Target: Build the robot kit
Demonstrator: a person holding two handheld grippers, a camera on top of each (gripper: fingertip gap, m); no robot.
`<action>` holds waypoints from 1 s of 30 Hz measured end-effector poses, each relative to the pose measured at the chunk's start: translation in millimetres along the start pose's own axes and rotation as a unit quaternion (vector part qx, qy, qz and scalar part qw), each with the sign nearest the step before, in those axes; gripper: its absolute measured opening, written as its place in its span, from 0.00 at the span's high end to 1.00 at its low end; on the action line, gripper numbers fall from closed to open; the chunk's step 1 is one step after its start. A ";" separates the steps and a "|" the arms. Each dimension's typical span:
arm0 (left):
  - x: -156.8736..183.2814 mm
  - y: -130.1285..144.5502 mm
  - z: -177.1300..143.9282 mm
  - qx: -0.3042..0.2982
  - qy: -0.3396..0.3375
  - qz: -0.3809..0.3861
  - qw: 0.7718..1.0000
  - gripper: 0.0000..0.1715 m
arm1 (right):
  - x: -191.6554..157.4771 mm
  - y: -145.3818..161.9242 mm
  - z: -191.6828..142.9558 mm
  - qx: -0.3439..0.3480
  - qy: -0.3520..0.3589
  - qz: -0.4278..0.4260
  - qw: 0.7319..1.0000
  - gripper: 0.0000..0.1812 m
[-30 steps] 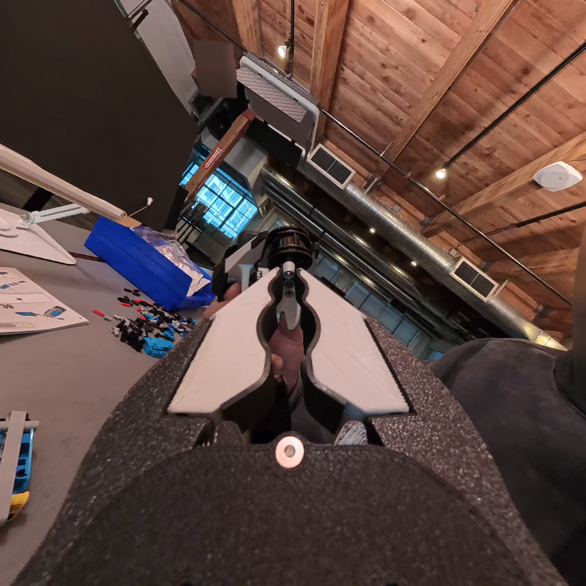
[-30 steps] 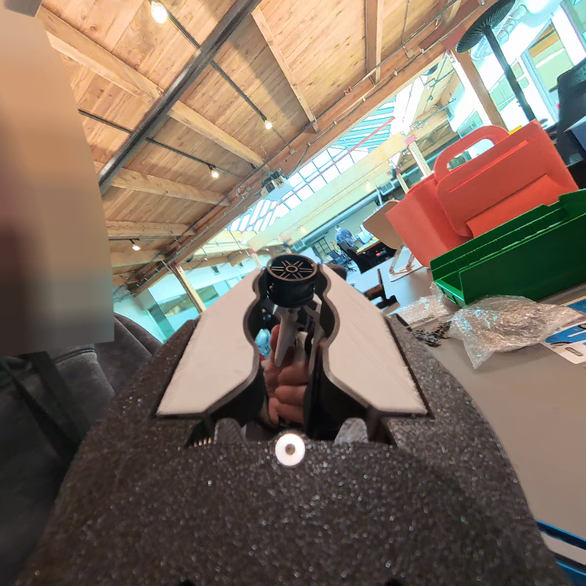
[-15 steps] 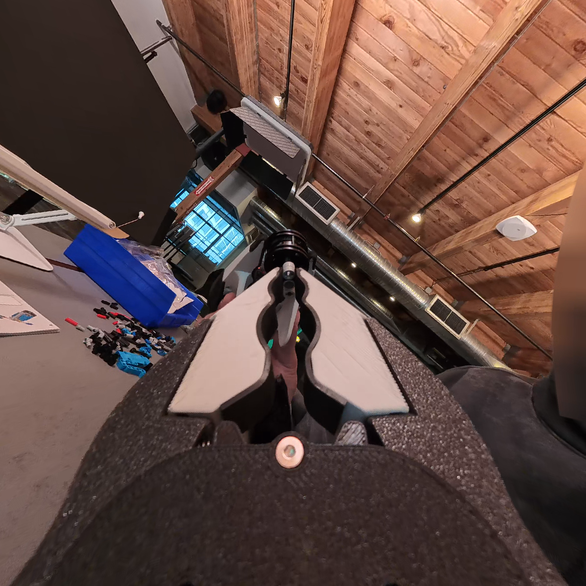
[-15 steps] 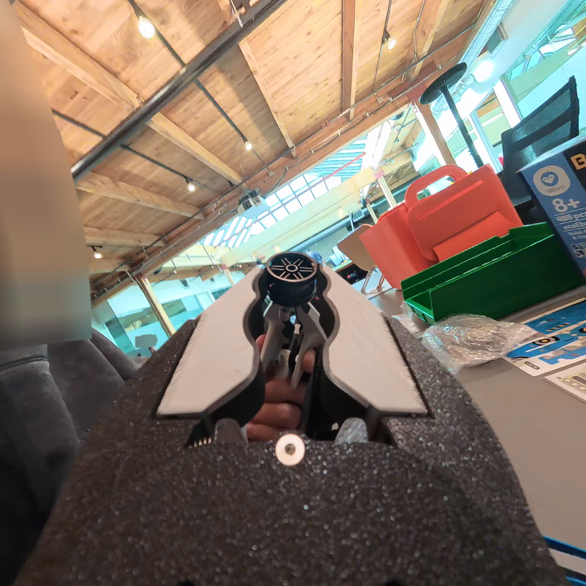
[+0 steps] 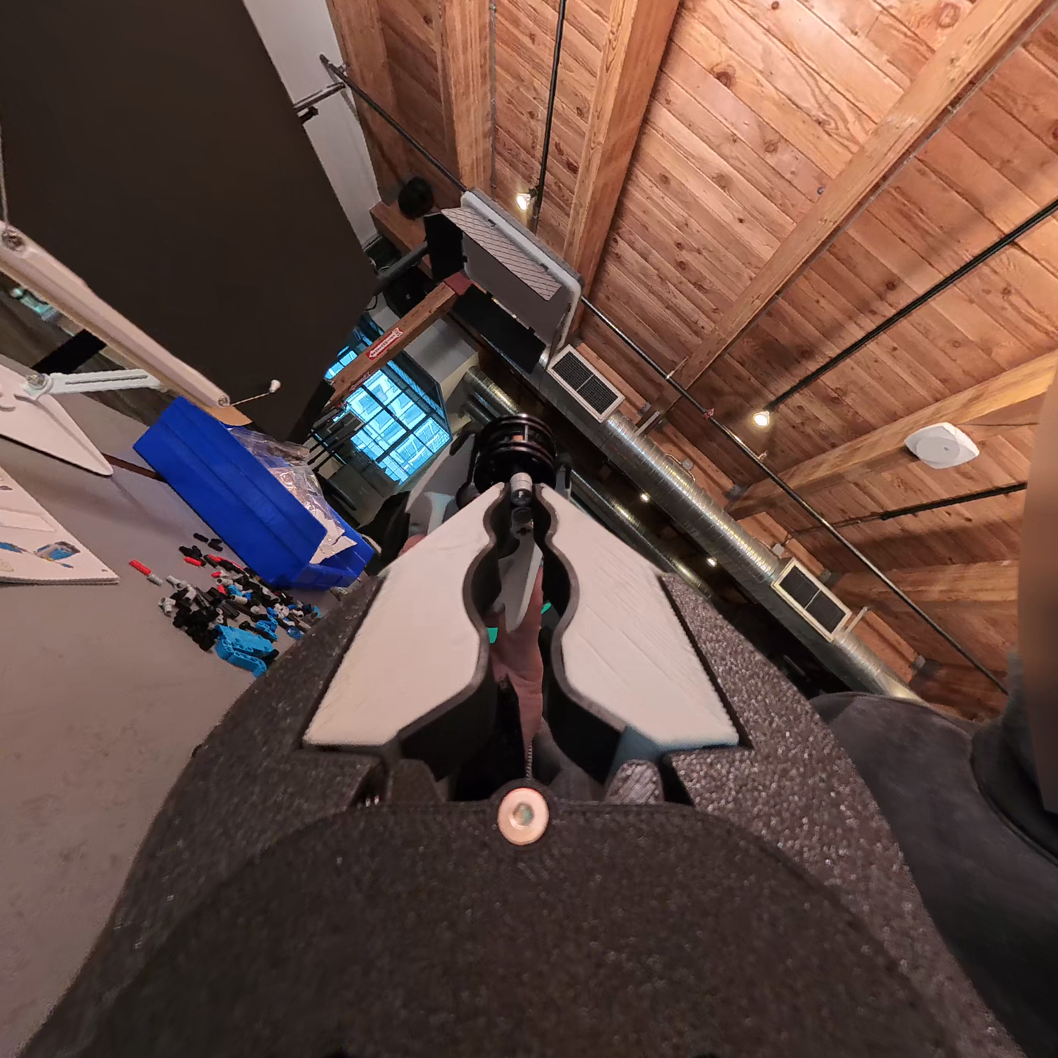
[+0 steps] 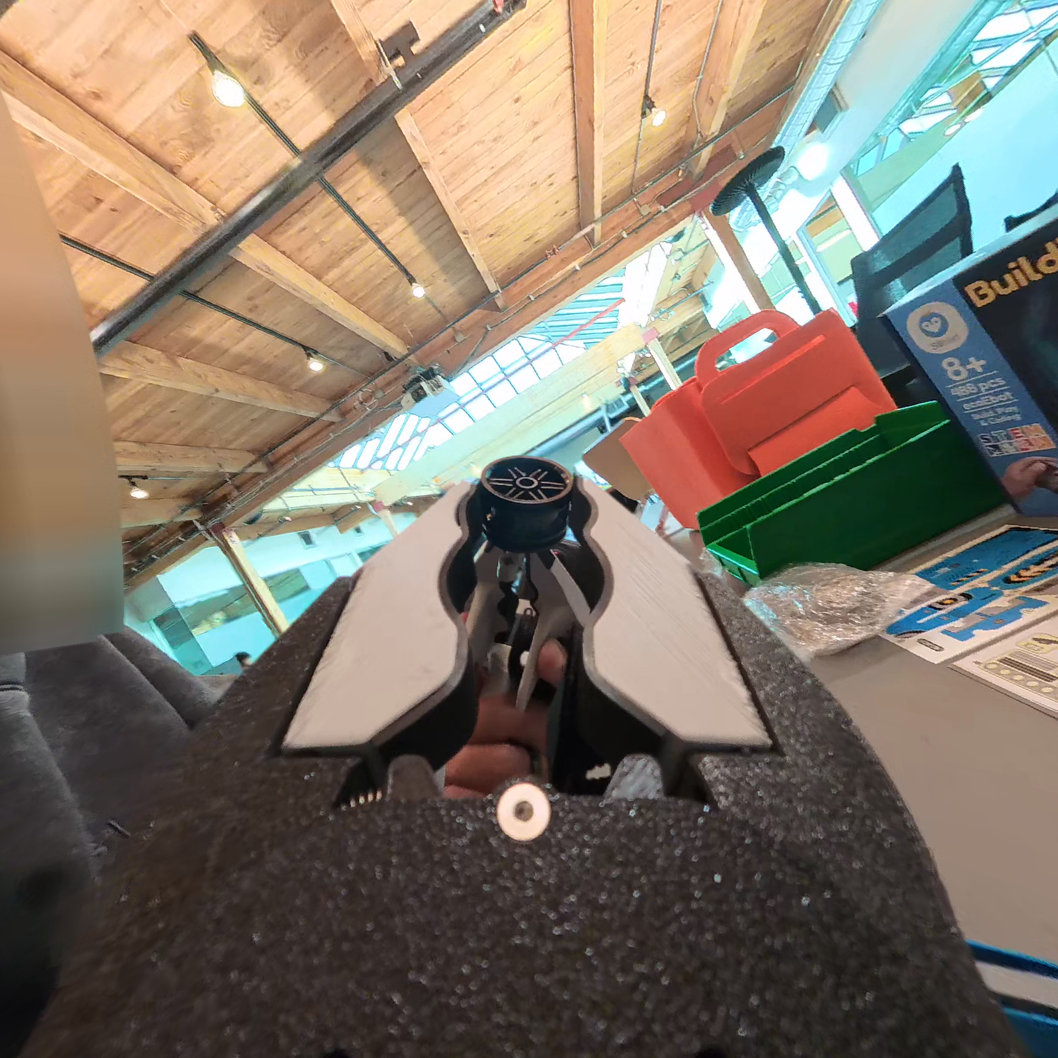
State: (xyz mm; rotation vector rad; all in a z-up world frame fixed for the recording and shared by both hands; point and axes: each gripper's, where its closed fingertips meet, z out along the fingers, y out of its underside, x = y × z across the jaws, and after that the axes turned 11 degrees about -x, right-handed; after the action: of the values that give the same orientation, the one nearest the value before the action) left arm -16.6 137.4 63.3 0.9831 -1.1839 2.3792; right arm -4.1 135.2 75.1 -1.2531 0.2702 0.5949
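Note:
Both grippers are held up in the air, tip to tip. My right gripper [image 6: 524,504] is shut on a black spoked wheel [image 6: 524,486]. My left gripper [image 5: 520,493] is shut on a small grey pin [image 5: 520,484] that points at the wheel [image 5: 513,443] just beyond its tips. In the right wrist view the left gripper's grey fingers [image 6: 480,607] converge under the wheel, with a hand [image 6: 492,738] behind them. Whether the pin sits inside the wheel's hub is hidden.
The left wrist view shows a grey table [image 5: 86,715] with a blue bin [image 5: 240,492], a pile of small black, blue and red parts [image 5: 229,607] and a booklet [image 5: 40,549]. The right wrist view shows a green bin [image 6: 847,515], an orange case [image 6: 773,401], a blue box [image 6: 985,389] and a crumpled plastic bag [image 6: 818,601]. My two grippers' fingertips are within a few centimetres of each other.
Both grippers stayed shut and tip to tip while turning. The right wrist view swung until the blue box came into view. A blue and yellow assembly left the left wrist view.

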 end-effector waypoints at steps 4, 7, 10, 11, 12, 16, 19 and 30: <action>-3.9 -1.1 -0.9 -0.004 -0.003 -0.010 1.000 0.97 | 5.3 0.7 0.0 -0.036 0.028 -0.043 0.998 0.84; -4.9 -0.1 -1.6 -0.008 -0.001 -0.009 1.000 0.97 | 5.7 1.7 0.0 -0.068 0.036 -0.073 0.994 0.83; -7.3 0.0 -2.2 -0.011 -0.004 -0.009 1.000 0.97 | 10.6 0.8 -2.2 -0.082 0.060 -0.103 0.989 0.81; -7.8 0.0 -2.2 -0.012 -0.006 -0.007 1.000 0.97 | 11.3 0.6 -3.0 -0.087 0.062 -0.107 0.988 0.80; -8.4 -0.2 -2.6 -0.012 -0.009 -0.005 1.000 0.97 | 12.6 0.1 -4.0 -0.093 0.066 -0.113 0.987 0.79; -14.6 -2.2 -5.0 -0.012 -0.033 0.001 0.999 0.97 | 9.9 -6.8 -10.4 -0.117 0.104 -0.205 0.966 0.72; -18.2 -2.7 -6.1 -0.011 -0.048 0.004 0.999 0.97 | 8.0 1.1 -6.1 -0.182 0.168 -0.315 0.916 0.67; -24.5 2.3 -5.1 -0.014 -0.069 0.002 0.998 0.97 | 36.5 28.5 1.3 -0.306 0.342 -0.474 0.752 0.74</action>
State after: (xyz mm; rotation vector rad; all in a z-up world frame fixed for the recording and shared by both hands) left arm -2.5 140.7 42.8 1.1523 -1.2635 2.3232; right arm 9.7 151.7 34.1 -1.9916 -0.0081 -0.7653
